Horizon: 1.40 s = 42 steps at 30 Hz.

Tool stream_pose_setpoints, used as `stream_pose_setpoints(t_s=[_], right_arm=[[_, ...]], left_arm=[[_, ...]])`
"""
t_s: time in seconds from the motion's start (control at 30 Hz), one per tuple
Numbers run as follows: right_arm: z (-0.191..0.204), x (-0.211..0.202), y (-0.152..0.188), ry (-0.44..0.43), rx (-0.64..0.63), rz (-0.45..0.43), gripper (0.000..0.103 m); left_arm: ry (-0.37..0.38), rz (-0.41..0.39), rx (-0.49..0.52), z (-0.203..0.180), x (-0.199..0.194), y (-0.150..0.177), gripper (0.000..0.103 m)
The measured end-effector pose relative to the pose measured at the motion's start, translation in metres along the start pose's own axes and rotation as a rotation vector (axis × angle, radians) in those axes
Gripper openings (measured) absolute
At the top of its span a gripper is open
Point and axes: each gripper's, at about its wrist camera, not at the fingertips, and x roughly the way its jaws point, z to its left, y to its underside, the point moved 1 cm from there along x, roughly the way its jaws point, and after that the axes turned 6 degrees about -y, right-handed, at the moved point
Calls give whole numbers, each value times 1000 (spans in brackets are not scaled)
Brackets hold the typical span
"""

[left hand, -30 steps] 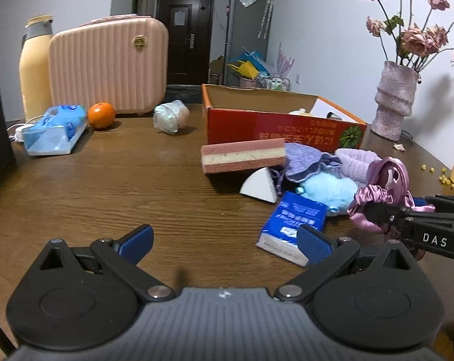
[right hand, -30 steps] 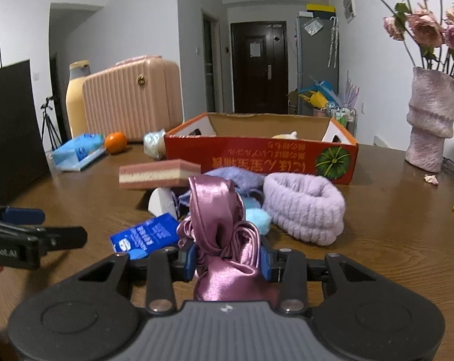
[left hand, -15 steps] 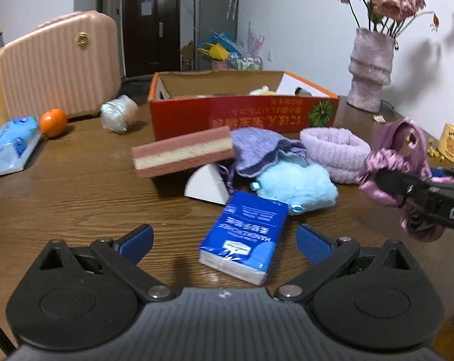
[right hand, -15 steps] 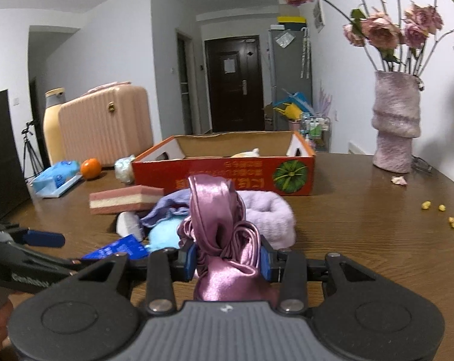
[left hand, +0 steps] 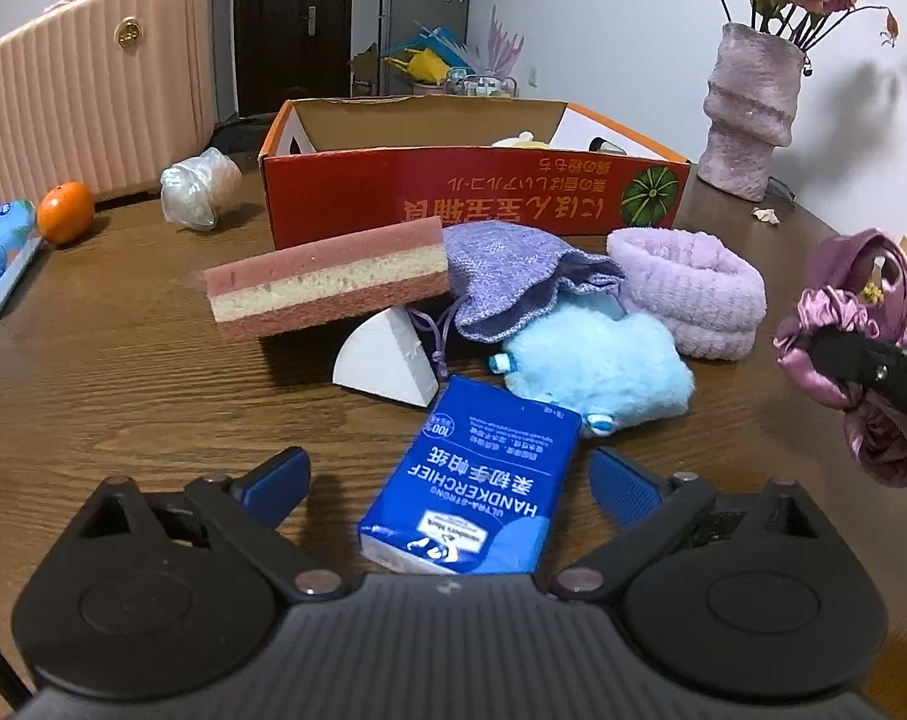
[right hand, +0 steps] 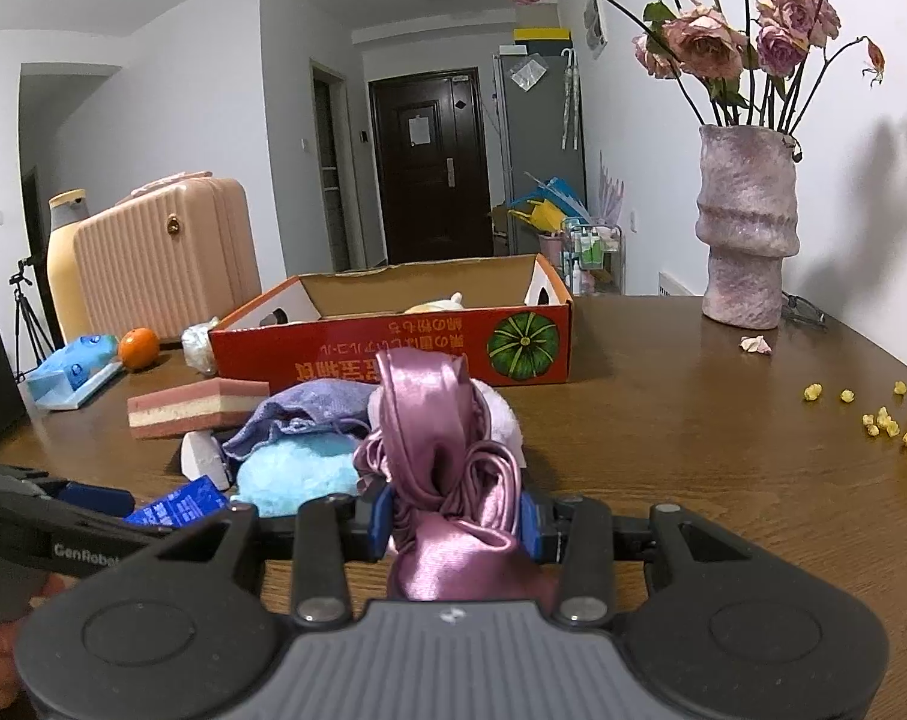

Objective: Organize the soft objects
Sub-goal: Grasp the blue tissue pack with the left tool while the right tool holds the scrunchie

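My right gripper (right hand: 453, 525) is shut on a pink satin scrunchie (right hand: 447, 456) and holds it above the table; it also shows at the right of the left wrist view (left hand: 849, 330). My left gripper (left hand: 447, 474) is open, its fingers on either side of a blue tissue pack (left hand: 477, 480). Beyond the pack lie a fluffy light-blue toy (left hand: 597, 366), a purple knit pouch (left hand: 513, 276), a lilac headband (left hand: 687, 288), a pink sponge (left hand: 327, 276) and a white wedge (left hand: 387, 360). An open red box (left hand: 471, 192) stands behind them.
A pink suitcase (left hand: 87, 90), an orange (left hand: 66, 219), a plastic-wrapped bundle (left hand: 198, 195) and a blue wipes pack (left hand: 0, 246) sit at the back left. A vase of dried roses (right hand: 747, 222) stands at the back right, with yellow crumbs (right hand: 873, 414) near it.
My left gripper has moved right and forward, so the tissue pack now lies between its open fingers. My right gripper has moved right with the scrunchie still held.
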Motion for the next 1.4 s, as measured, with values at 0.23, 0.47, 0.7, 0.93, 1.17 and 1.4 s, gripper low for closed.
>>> stream_pose_setpoints(t_s=[0.23,0.47,0.7,0.93,1.17,1.4], right_arm=[[2,6,3,11,-7,24,39],[3,5,3,11,-11,22,39],[3,4,3,9,-11,14,39],[2,3,4,8,-9,0,39],[3,0,4,3,-10,-35,39],[9,0,-1,-1,-15,-86,39]], left_arm=[[53,13,-2,4,4,-1,78],[74,-10,25,-1,-1,0,54],[58,-27,18,0,-5,0,53],[40,-76,-8,7,-18,-1,53],[38,-143,-33,11,-36,-4,53],[34,-192,-57,11,-49,-11,53]])
